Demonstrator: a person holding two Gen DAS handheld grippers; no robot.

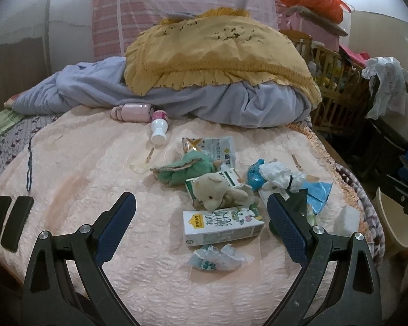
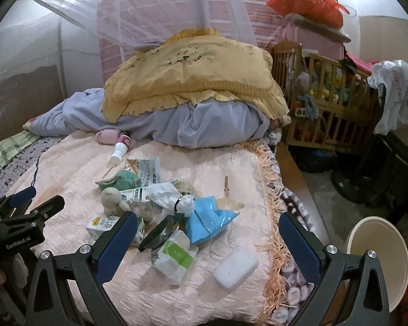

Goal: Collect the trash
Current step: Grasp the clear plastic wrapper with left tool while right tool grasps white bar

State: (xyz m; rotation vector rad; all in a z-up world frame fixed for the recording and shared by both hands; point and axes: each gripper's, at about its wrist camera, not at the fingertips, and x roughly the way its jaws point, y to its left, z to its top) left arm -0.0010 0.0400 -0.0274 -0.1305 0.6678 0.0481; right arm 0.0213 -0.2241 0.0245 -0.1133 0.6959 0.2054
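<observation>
- The left gripper (image 1: 201, 212) hangs low over the pink bedspread (image 1: 95, 168), jaws wide apart with nothing between them; just ahead of its fingertips lies a white milk carton (image 1: 221, 224) on its side, and a crumpled clear wrapper (image 1: 217, 256) sits a little nearer to me.
- The right gripper (image 2: 208, 231) is likewise spread wide and empty, poised over a green-and-white pouch (image 2: 176, 258) and a dark green wrapper (image 2: 156, 235), with a small white tissue pack (image 2: 235, 270) near the fringed edge of the bed.
- Beyond the jaws the litter is heaped together: a second carton (image 1: 225, 180) partly under a beige plush toy (image 1: 217, 193), a blue foil packet (image 2: 208, 218), crumpled white plastic (image 2: 167, 193), and a flattened printed bag (image 1: 215, 148) behind a green plush toy (image 1: 187, 169).
- Farther back a small white bottle with a pink cap (image 1: 159, 127) lies on its side by the rumpled grey bedding.
- A cream-coloured bin (image 2: 378, 260) stands on the floor beside the bed, on the right; what I can see of its inside looks bare.
- By my reckoning the job has hardly begun: every piece of rubbish I can pick out is on the bed, none is in a grip, and the toys will need leaving behind.
</observation>
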